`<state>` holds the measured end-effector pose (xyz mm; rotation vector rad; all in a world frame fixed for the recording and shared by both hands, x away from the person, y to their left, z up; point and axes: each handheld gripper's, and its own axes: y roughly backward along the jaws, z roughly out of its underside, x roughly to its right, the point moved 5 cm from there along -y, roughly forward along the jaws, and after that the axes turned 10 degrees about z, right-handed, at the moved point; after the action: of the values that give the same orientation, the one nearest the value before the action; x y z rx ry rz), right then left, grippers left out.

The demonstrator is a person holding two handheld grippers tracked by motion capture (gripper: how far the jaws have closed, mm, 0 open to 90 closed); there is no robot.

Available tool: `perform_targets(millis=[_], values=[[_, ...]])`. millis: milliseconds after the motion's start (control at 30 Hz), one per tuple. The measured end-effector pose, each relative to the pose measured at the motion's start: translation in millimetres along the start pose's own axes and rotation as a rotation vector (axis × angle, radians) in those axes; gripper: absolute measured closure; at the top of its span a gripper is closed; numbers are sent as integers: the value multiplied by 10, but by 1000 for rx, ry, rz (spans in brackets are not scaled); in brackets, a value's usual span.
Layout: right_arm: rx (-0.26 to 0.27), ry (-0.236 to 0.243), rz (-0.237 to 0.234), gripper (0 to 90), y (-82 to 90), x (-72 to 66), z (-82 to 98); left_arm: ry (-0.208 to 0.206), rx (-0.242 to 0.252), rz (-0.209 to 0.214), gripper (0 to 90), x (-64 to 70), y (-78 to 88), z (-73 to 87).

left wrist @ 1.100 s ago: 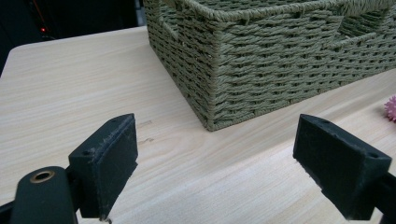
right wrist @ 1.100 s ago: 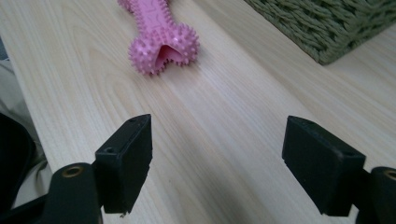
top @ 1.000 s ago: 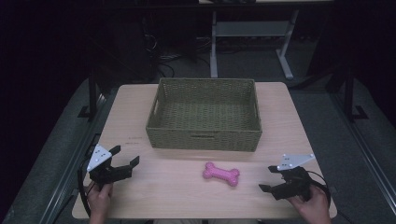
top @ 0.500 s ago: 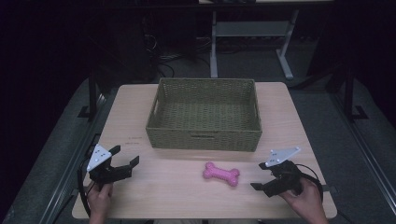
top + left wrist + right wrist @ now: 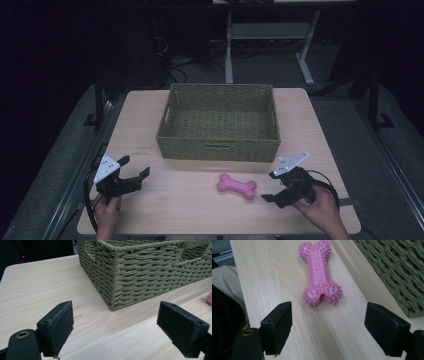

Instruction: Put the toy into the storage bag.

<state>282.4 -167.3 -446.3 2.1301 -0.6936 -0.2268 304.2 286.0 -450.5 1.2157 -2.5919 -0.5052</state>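
A pink spiky toy bone (image 5: 237, 187) (image 5: 319, 273) lies flat on the wooden table, just in front of an olive woven basket (image 5: 218, 146) (image 5: 140, 272). My right gripper (image 5: 270, 186) (image 5: 334, 330) is open, close to the bone's right end and aimed along it, with a short gap of bare wood between. Its jaws stand wider than the bone. My left gripper (image 5: 136, 167) (image 5: 121, 333) is open at the front left of the table, empty, facing the basket's near left corner. A sliver of pink bone (image 5: 209, 297) shows at the right edge of the left gripper view.
The basket's inside (image 5: 222, 122) looks empty. The table's front edge (image 5: 210, 231) runs close below both hands. Dark floor, a white desk frame (image 5: 270, 35) and cables lie beyond the table. A person's trouser leg (image 5: 223, 277) shows past the table edge.
My right gripper has moved left and slightly forward, closing in on the bone's right end. The left gripper and the bone have stayed put.
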Motion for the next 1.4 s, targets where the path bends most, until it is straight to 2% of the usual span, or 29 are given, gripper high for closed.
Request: perform_targets(millis=[200, 467, 800, 1400], values=[[0, 44, -17, 217, -61, -56, -167, 4, 0, 0, 133, -10, 6, -1], [-27, 92, -49, 222, -174, -109, -345, 7, 4, -1, 133, -19, 13, -1], [-54, 116, -74, 236, -284, -123, -464, 6, 6, -2, 133, -15, 14, -3], [-124, 169, -115, 347, -585, -183, -603, 4, 6, -2, 133, -12, 11, -6]])
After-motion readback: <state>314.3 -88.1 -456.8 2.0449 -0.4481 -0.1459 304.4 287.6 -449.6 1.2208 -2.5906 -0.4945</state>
